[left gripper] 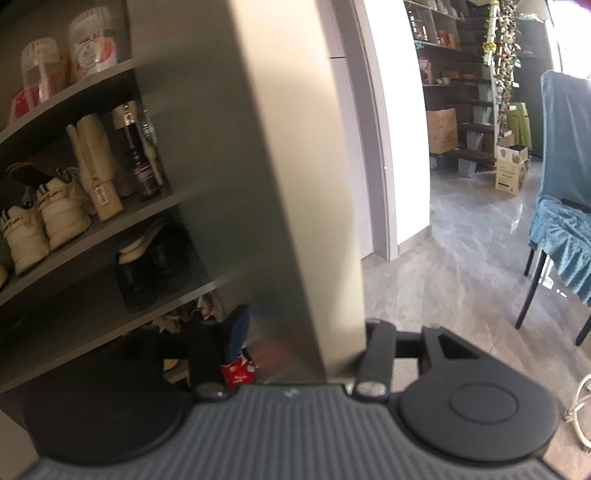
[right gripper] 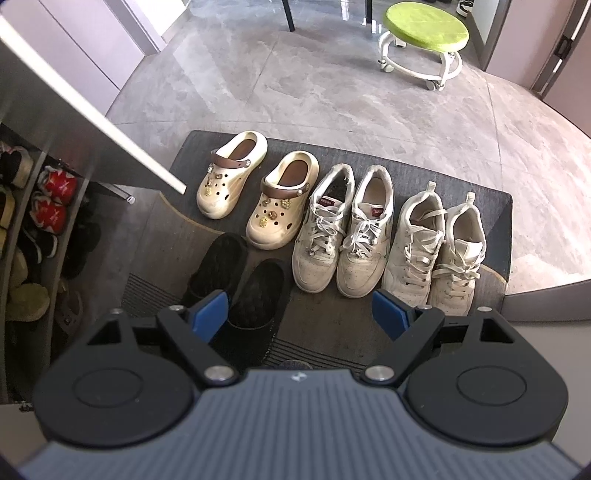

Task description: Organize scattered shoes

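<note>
Right gripper [right gripper: 301,314]: jaws wide apart, nothing between them; its blue pads [right gripper: 210,314] hang over the near edge of the mat.
Left gripper [left gripper: 295,354]: the grey cabinet door [left gripper: 266,184] stands edge-on between its fingers. One blue pad [left gripper: 238,332] sits on the door's shelf side and the black finger [left gripper: 376,354] on the room side. The view is blurred, so it cannot be told whether the fingers press the door or only straddle it.
Black slippers [right gripper: 240,284]: a pair, side by side on the mat just ahead of the right gripper's left pad, openings up.
Cream clogs [right gripper: 258,192]: a pair with brown straps and gold charms, beyond the slippers, toes pointing toward the camera.
Laced sneakers [right gripper: 343,229]: an off-white pair, touching each other, just right of the clogs.
White sneakers [right gripper: 436,243]: a second pair at the mat's right end, close beside the first.
Mat [right gripper: 495,206]: dark grey, on the grey tiled floor [right gripper: 332,85]; all four pairs stand on it.
Shoe cabinet [left gripper: 92,236]: open, with cream sneakers [left gripper: 40,221] and tan boots [left gripper: 98,162] on the middle shelf and dark shoes lower down.
Green stool [right gripper: 424,33]: on casters, well beyond the mat.
Blue chair [left gripper: 561,192]: fabric-covered, right of the door in the left wrist view.
</note>
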`<state>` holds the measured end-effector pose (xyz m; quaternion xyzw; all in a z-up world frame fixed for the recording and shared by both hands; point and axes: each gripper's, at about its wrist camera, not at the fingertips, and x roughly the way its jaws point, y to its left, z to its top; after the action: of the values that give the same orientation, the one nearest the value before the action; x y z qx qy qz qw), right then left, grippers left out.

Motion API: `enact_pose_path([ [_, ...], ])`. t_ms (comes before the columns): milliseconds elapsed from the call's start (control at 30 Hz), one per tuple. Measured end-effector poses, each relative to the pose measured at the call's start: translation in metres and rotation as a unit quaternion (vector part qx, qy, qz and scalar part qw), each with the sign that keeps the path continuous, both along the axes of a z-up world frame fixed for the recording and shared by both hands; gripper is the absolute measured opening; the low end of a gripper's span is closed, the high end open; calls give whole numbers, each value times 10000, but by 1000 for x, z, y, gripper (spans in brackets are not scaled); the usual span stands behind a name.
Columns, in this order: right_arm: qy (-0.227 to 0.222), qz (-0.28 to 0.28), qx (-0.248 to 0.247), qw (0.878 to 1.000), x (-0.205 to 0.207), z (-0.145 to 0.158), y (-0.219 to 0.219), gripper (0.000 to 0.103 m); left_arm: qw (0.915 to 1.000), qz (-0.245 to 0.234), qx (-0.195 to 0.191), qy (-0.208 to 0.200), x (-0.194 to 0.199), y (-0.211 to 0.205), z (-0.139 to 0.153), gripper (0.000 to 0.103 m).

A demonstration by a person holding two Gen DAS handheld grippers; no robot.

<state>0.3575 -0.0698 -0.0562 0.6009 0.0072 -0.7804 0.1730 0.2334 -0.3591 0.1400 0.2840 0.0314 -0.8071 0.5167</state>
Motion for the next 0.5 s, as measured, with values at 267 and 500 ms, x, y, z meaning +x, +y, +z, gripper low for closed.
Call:
enact_pose_path([
  [267, 93, 135, 32, 9999, -9, 3, -1, 87, 10000, -45, -17, 8, 1, 0, -3, 56],
  [500, 148, 306, 83, 9994, -5, 1, -21, 87, 9964, -844, 0, -80, 40, 4, 5, 69],
])
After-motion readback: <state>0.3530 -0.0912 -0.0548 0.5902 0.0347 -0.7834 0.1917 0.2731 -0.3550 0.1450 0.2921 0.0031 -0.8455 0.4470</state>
